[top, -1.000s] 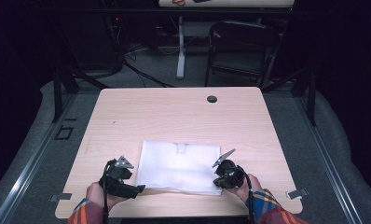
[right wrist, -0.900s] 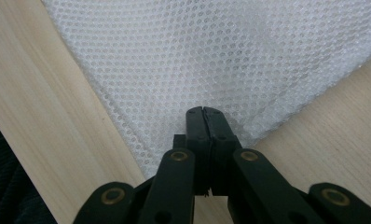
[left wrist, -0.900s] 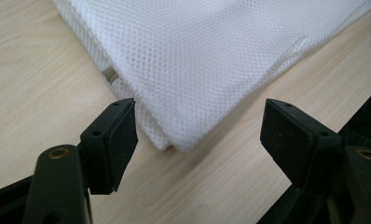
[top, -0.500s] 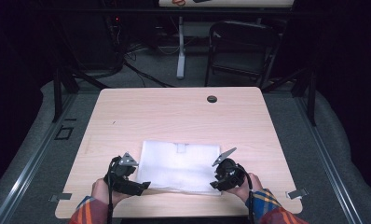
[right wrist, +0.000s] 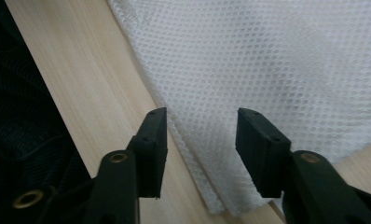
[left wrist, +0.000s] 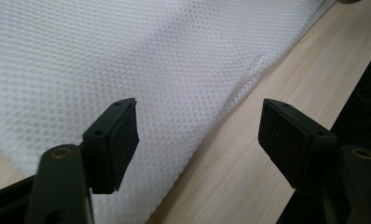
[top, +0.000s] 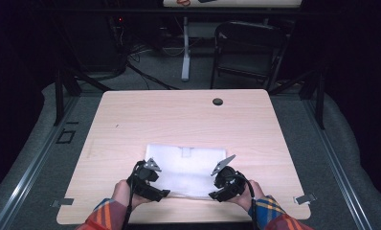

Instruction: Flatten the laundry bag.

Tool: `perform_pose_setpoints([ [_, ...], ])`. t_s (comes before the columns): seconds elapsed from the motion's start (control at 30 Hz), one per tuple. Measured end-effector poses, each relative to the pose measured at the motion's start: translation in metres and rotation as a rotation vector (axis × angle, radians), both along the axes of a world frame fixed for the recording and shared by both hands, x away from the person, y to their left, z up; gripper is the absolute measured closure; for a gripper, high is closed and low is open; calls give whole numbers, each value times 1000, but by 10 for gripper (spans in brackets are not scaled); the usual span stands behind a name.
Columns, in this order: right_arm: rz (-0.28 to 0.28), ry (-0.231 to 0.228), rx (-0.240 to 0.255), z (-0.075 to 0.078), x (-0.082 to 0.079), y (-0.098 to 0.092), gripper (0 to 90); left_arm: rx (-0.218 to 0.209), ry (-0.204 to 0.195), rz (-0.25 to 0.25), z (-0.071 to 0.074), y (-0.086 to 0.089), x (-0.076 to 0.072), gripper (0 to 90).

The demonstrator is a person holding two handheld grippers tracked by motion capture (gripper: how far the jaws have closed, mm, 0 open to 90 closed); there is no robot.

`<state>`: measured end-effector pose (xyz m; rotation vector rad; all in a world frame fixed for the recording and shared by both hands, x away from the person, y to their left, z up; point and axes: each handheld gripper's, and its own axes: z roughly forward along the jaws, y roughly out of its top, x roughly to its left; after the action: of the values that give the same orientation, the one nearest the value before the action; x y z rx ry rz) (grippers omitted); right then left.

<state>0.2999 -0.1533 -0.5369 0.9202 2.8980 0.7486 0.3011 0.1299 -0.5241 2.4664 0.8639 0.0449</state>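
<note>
The white mesh bag [top: 186, 170] lies flat at the near middle of the table [top: 188, 115], its near edge running between your two grippers. Your left gripper [left wrist: 197, 130] straddles that hem with jaws wide, having just narrowed a little; your right gripper [right wrist: 201, 140] has just opened partway over the corner, pinching nothing. You seem set to lift both corners. I can't tell whether the bag holds anything.
</note>
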Motion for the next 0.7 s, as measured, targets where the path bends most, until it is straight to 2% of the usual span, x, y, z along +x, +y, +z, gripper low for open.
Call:
perform_pose_setpoints([
  [0.07,4,5,-19,-3,0,3,548,7,1,-13,-2,-7,2,309],
  [0.23,15,10,-24,-6,0,7,540,17,14,-48,-8,-18,10,360],
  [0.3,9,10,-34,-9,1,11,580,19,25,-61,-11,-22,12,394],
  [0.4,15,12,-77,-13,2,14,602,26,45,-83,-16,-28,13,442],
  [0.5,11,6,-80,-14,2,15,629,34,58,-100,-20,-31,12,485],
  [0.63,2,2,-81,-15,3,14,682,75,67,-104,-25,-33,10,574],
  [0.7,-1,-5,-85,-15,3,14,706,88,56,-114,-27,-36,7,607],
])
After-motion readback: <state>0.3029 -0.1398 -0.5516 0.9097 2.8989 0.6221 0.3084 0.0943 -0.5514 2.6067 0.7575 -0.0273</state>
